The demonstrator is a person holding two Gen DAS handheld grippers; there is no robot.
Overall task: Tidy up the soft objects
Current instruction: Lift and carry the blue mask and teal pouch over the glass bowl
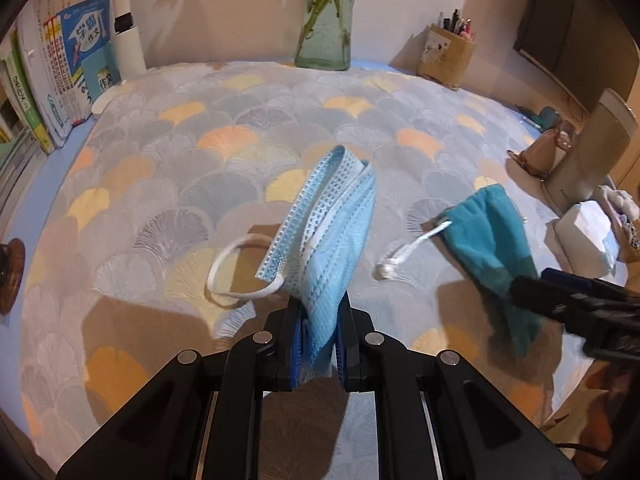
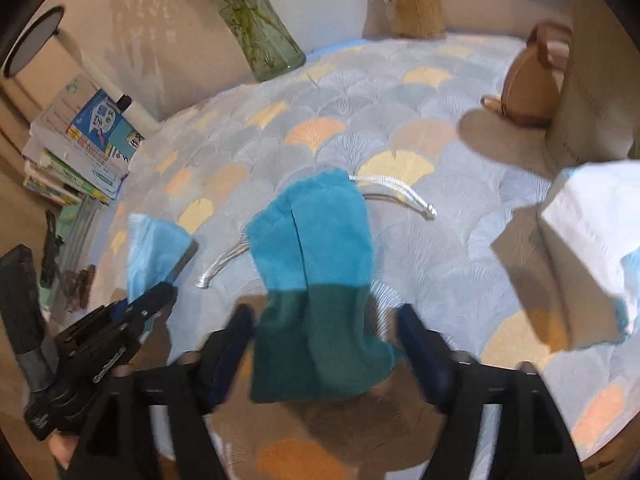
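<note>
At nine o'clock in the left wrist view a row of books [image 1: 60, 80] stands at the table's [image 1: 160, 184] edge, with a white lamp stem [image 1: 126, 28] just beside them. At twelve o'clock is a green glass vase [image 1: 326, 24] holding stems, and at one o'clock a wooden pen holder [image 1: 446, 56]. In the centre the left hand-held gripper [image 1: 320, 344] is clamped tight on a folded light-blue face mask [image 1: 336, 232], whose free end rises toward twelve o'clock while one white ear loop [image 1: 236, 268] hangs toward nine o'clock. At three o'clock a teal drawstring pouch [image 1: 496, 236] lies on the patterned tablecloth, its white cord [image 1: 404, 256] trailing toward the mask. In the right wrist view the right hand-held gripper [image 2: 326, 344] stands wide apart around the pouch's [image 2: 316, 264] near end at six o'clock, its blue pads [image 2: 420, 344] clear of the cloth on either side. At three o'clock there sits a white tissue pack [image 2: 592, 240], apart from the pouch.
</note>
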